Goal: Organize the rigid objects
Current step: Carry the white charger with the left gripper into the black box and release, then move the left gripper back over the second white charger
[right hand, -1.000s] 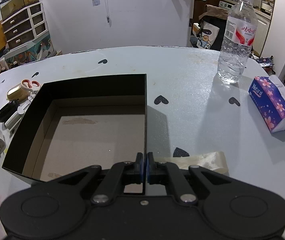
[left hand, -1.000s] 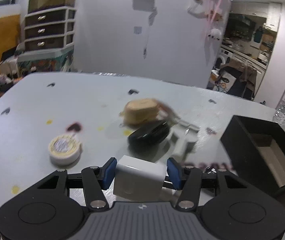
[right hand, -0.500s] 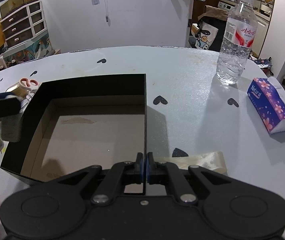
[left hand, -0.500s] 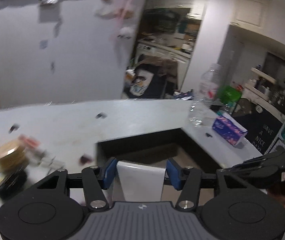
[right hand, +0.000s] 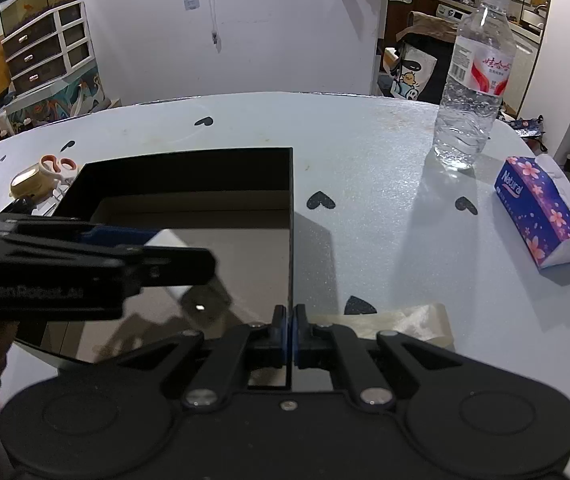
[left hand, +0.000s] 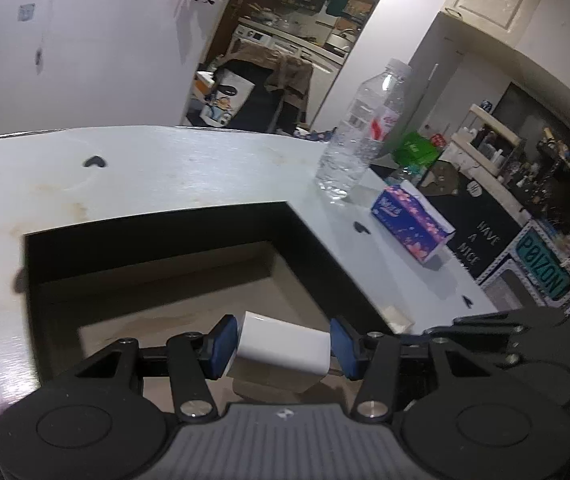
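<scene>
White charger block [left hand: 283, 346] tilted above black box [left hand: 157, 236].

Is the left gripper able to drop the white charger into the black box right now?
Probably yes. The left gripper holds the white charger right over the open black box, whose floor below looks bare, so nothing seems to block the drop.

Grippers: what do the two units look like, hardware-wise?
Left gripper and right gripper: matte black linkage arms with silver pivot screws, blue finger pads, round bosses on the base. Left has a ribbed grey centre plate; faint pale lettering runs along its side, illegible.
</scene>
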`<state>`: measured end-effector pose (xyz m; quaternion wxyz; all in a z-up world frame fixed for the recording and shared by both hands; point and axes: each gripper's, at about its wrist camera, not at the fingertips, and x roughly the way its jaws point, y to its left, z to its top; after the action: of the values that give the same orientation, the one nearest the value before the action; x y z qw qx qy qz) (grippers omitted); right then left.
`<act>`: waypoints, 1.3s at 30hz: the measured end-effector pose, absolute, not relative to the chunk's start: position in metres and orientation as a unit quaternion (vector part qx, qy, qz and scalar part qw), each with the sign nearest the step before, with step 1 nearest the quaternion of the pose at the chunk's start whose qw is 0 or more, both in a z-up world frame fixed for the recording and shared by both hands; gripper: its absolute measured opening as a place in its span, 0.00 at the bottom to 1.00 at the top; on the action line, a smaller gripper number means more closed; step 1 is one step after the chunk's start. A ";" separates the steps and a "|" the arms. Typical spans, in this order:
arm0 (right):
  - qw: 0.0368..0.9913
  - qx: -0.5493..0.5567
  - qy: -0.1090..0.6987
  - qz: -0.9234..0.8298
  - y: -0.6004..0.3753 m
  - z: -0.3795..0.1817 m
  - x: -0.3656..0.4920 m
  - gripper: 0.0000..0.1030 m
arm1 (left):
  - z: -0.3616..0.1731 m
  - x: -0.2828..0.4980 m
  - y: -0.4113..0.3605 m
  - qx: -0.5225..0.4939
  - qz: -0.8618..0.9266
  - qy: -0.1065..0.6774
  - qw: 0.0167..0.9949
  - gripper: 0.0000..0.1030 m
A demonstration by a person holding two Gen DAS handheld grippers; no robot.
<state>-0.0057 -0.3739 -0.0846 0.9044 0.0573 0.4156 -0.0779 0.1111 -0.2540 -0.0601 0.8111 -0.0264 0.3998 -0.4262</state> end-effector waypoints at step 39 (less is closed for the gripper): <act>0.905 0.056 0.415 -0.080 -0.374 -0.086 -0.007 0.03 | -0.020 0.058 -0.158 0.057 -0.297 0.340 0.890 1.00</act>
<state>-0.0068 -0.3740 -0.0857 0.9048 0.0558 0.4146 -0.0795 0.0576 -0.1578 -0.0196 0.8905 0.0574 0.3399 -0.2971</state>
